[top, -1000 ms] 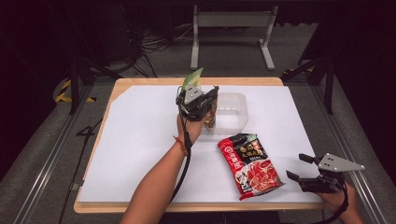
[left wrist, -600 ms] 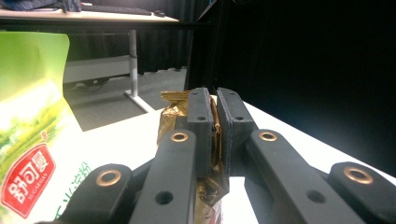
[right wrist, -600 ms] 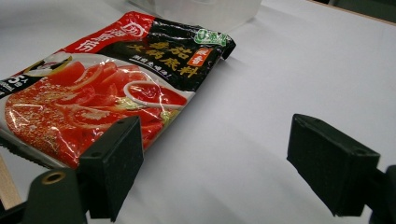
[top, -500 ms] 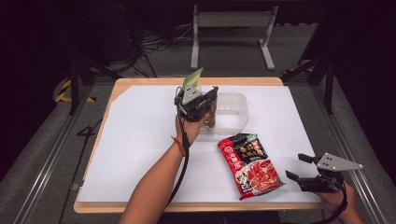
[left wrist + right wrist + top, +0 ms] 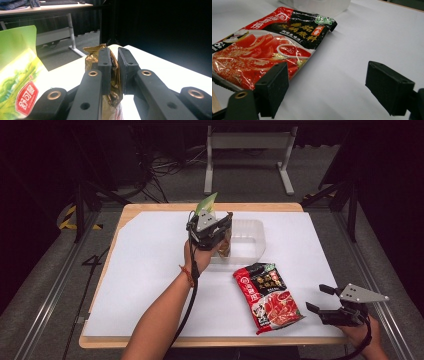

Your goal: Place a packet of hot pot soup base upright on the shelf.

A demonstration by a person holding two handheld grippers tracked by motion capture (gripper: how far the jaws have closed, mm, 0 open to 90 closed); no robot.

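Our left hand-held gripper (image 5: 222,237) is raised above the table (image 5: 150,250), its jaws clamped on a gold packet (image 5: 110,75) held over the near left corner of the clear tub (image 5: 247,237), with a green packet (image 5: 17,67) just beside it. A red sauce packet (image 5: 267,295) lies flat nearer us. Our right hand-held gripper (image 5: 320,300) rests near the table's right corner, jaws wide and holding nothing.

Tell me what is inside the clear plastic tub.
The clear tub looks empty where visible. Its near-left corner is covered by the left hand-held gripper and the gold packet it clamps.
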